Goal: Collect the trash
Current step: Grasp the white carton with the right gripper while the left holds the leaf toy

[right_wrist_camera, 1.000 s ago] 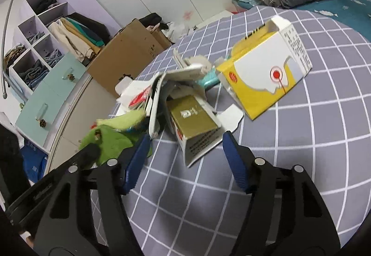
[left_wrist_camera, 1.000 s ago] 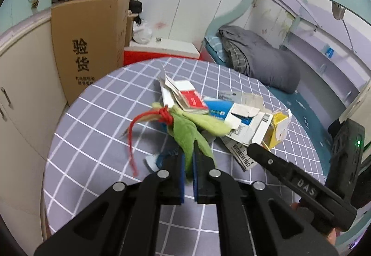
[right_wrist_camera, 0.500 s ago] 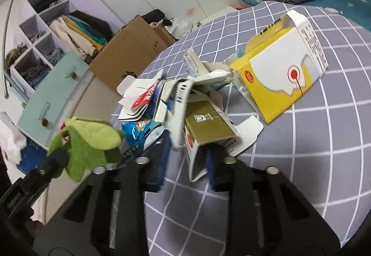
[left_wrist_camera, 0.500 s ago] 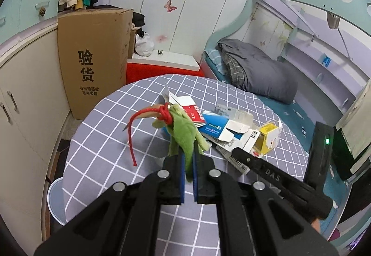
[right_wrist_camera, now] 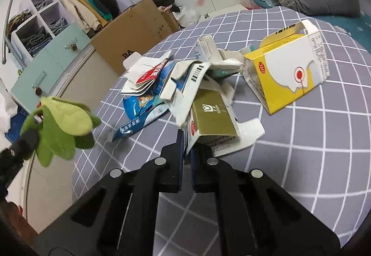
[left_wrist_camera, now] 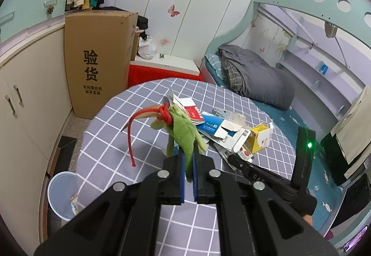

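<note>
A round table covered in a grey cloth with a white grid stands in a small bedroom, and a heap of flattened cartons and paper scraps lies near its middle.

The left gripper has its blue-padded jaws pressed together on the lower end of a green felt leaf bundle, which it holds up in the air above the table. A red cord is knotted around the top of the bundle, and its loose end curves out and hangs down on the left. In the right wrist view the same green leaves hang at the far left, clear of the table's edge.

The right gripper is also closed, pinching the white edge of a gold carton at the near side of the heap. Just right of it lies a yellow and white carton, open at its far end. To the left of the gold carton are a red and white flattened box and a blue wrapper, overlapping each other.

On the floor to the left of the table, close to its edge, sits a pale blue waste bin. A tall brown cardboard box stands beyond the table, and a bed with a grey duvet lies on the far right.
</note>
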The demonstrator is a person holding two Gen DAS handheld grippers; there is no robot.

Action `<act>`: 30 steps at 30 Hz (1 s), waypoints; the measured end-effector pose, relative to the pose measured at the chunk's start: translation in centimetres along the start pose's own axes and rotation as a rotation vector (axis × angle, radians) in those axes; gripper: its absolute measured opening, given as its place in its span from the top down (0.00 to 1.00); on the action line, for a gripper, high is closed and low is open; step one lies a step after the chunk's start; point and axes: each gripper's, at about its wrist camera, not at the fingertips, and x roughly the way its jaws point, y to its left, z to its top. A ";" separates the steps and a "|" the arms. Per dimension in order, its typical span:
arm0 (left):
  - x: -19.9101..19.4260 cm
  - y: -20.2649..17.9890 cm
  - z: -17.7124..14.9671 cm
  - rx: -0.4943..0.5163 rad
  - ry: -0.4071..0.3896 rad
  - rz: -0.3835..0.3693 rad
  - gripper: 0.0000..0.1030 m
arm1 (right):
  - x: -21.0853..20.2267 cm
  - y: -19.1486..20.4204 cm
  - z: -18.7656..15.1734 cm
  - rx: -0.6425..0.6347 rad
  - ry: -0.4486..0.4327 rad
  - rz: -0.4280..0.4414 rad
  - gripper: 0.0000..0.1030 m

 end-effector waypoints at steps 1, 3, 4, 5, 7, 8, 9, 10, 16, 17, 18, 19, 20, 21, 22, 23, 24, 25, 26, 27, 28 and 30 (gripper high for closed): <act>-0.4 0.0 0.0 -0.002 -0.005 0.001 0.95 | -0.4 0.0 -0.2 0.004 -0.009 0.003 0.96; -1.3 0.1 0.0 -0.006 -0.017 0.003 0.95 | -1.3 0.0 -0.5 0.019 -0.026 0.016 0.96; -1.8 0.1 -0.1 -0.005 -0.024 0.004 0.95 | -2.2 0.1 -0.7 0.021 -0.041 0.020 0.96; -2.2 0.1 -0.1 -0.006 -0.028 0.005 0.95 | -3.0 0.2 -0.8 0.021 -0.056 0.025 0.96; -3.0 0.2 -0.4 -0.013 -0.037 0.001 0.95 | -4.2 0.4 -0.9 0.025 -0.074 0.041 0.97; -3.3 0.2 -0.5 -0.013 -0.040 -0.002 0.95 | -5.0 0.6 -1.1 0.032 -0.084 0.061 0.97; -3.8 0.2 -0.6 -0.013 -0.046 -0.003 0.95 | -5.6 0.8 -1.2 0.038 -0.092 0.073 0.97; -4.2 0.2 -0.8 -0.016 -0.051 -0.005 0.95 | -6.6 1.1 -1.4 0.041 -0.106 0.078 0.97; -6.6 1.0 -1.2 -0.025 -0.087 -0.020 0.95 | -9.9 3.6 -2.5 0.027 -0.150 0.135 0.97; -7.1 1.3 -1.3 -0.028 -0.093 -0.022 0.95 | -10.1 4.3 -2.6 0.015 -0.151 0.143 0.97; -7.2 1.6 -1.3 -0.032 -0.094 -0.020 0.95 | -10.1 5.0 -2.7 0.000 -0.151 0.148 0.97; -7.5 2.0 -1.5 -0.040 -0.096 -0.017 0.95 | -10.0 5.7 -2.8 -0.010 -0.146 0.158 0.97; -7.6 2.3 -1.5 -0.044 -0.098 -0.015 0.95 | -9.7 6.3 -2.9 -0.016 -0.138 0.165 0.97; -7.8 2.7 -1.7 -0.046 -0.097 -0.012 0.95 | -9.3 6.8 -3.0 -0.028 -0.124 0.161 0.97; -7.9 3.1 -1.8 -0.050 -0.095 -0.004 0.95 | -8.6 7.4 -3.1 -0.039 -0.107 0.138 0.97; -7.9 3.6 -2.0 -0.056 -0.090 0.008 0.95 | -8.1 7.5 -3.2 -0.040 -0.097 0.128 0.97; -7.9 4.1 -2.1 -0.063 -0.083 0.014 0.95 | -7.7 7.6 -3.5 -0.032 -0.094 0.111 0.97; -7.9 4.6 -2.3 -0.070 -0.078 0.015 0.95 | -7.6 7.6 -3.7 -0.032 -0.102 0.078 0.96; -7.8 5.1 -2.5 -0.076 -0.073 0.017 0.95 | -7.6 7.7 -4.0 -0.043 -0.107 0.045 0.96; -7.7 5.4 -2.7 -0.079 -0.068 0.021 0.95 | -7.5 7.8 -4.1 -0.057 -0.102 0.022 0.95; -7.5 5.8 -3.0 -0.085 -0.061 0.027 0.95 | -7.2 8.0 -4.5 -0.065 -0.086 0.031 0.91; -7.3 6.3 -3.4 -0.092 -0.051 0.024 0.95 | -6.9 8.5 -5.2 -0.078 -0.069 0.028 0.53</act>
